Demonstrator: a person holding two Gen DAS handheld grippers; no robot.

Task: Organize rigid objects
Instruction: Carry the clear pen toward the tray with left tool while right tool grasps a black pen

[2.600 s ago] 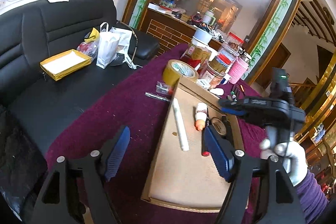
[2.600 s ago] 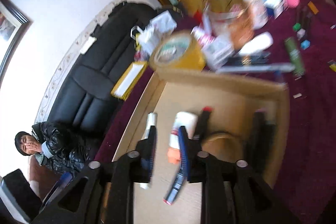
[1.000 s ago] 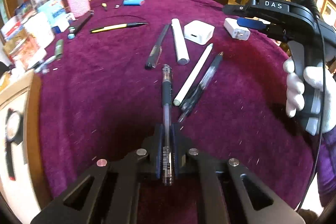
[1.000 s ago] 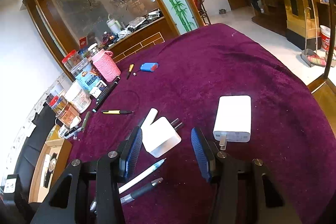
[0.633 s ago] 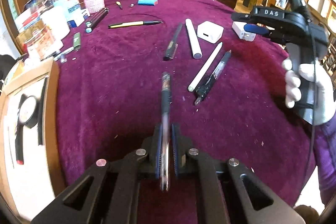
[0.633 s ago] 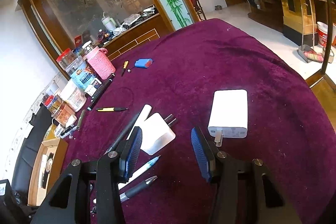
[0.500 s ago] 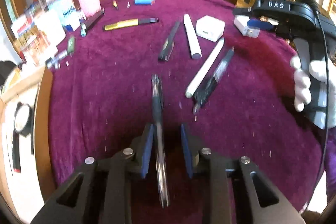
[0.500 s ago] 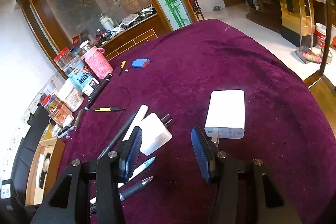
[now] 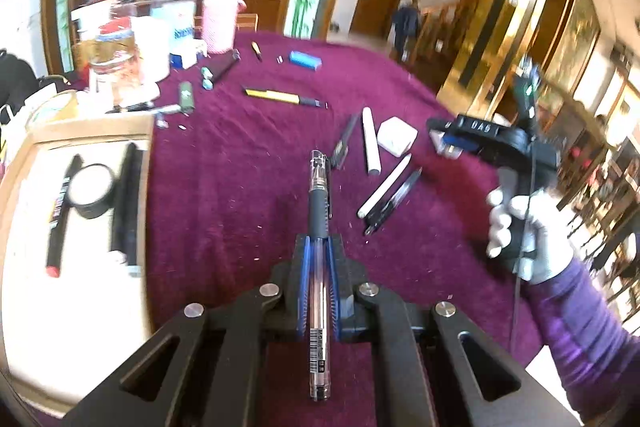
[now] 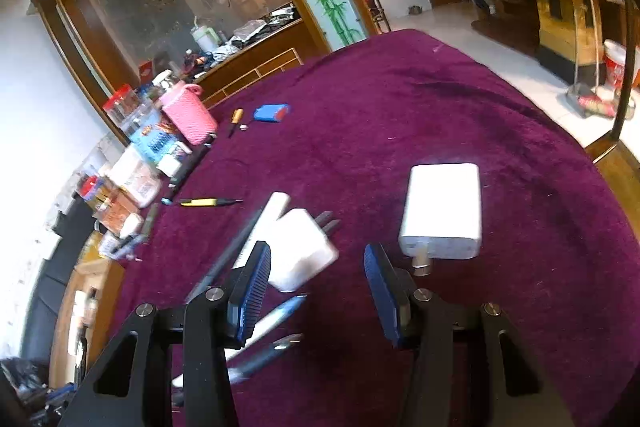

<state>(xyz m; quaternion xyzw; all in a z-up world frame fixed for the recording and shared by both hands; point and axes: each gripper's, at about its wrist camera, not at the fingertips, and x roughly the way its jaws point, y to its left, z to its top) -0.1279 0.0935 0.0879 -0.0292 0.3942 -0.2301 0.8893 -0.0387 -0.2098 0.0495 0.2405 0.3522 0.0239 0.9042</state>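
A clear gel pen (image 9: pixel 319 255) sits clamped lengthwise in the left gripper (image 9: pixel 318 263), lifted off the purple cloth (image 9: pixel 240 163) and pointing toward the loose pens and chargers beyond. The jaws have just closed again on it after a brief slackening. The carry appears under way; next the pen needs swinging left to the box (image 9: pixel 80 307) and laying beside the markers there. The right gripper (image 10: pixel 316 291) hangs open, empty, above a white plug (image 10: pixel 300 251).

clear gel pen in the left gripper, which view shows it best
The left wrist view: the clear gel pen runs lengthwise between the left gripper pads, clamped mid-barrel. The right wrist view does not show it.
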